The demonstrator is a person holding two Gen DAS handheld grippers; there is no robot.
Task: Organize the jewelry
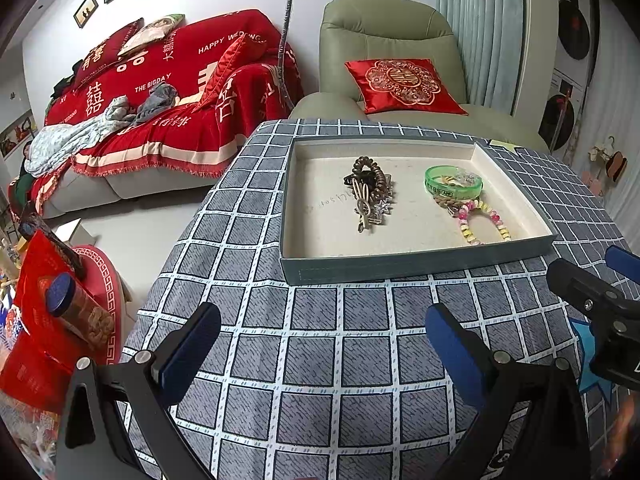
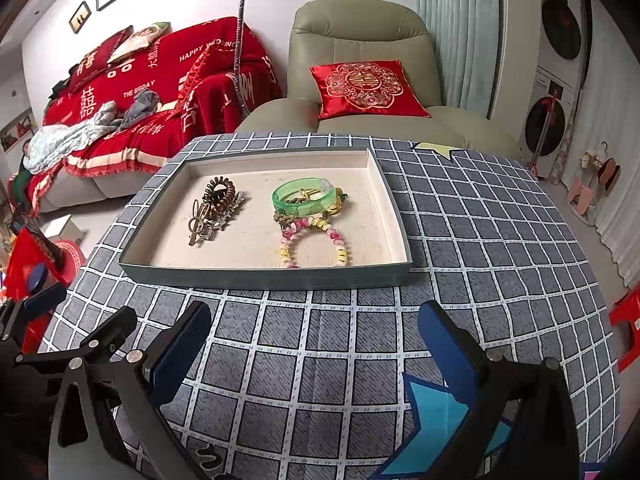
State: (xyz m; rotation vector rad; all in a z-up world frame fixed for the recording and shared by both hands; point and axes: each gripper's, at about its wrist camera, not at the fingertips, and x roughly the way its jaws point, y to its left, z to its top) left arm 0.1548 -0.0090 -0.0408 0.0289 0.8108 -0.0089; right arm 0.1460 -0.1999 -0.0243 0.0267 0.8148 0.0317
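A grey tray [image 1: 400, 270] with a cream lining sits on the checked tablecloth; it also shows in the right wrist view [image 2: 260, 278]. Inside on the left lie a brown coil hair tie [image 1: 366, 172] [image 2: 218, 196] and metal hair clips [image 1: 370, 210] [image 2: 198, 222]. On the right lie a green bangle [image 1: 454, 184] [image 2: 306, 202] and a pink and yellow bead bracelet [image 1: 484, 220] [image 2: 312, 242]. My left gripper [image 1: 322, 344] is open and empty, in front of the tray. My right gripper [image 2: 314, 340] is open and empty, in front of the tray.
A blue star sticker [image 2: 440, 420] lies on the cloth near my right gripper, a yellow one [image 2: 434, 148] behind the tray. A green armchair [image 1: 384, 40] and red-covered sofa [image 1: 160, 100] stand beyond the table. Red boxes and a can [image 1: 76, 312] sit left of the table.
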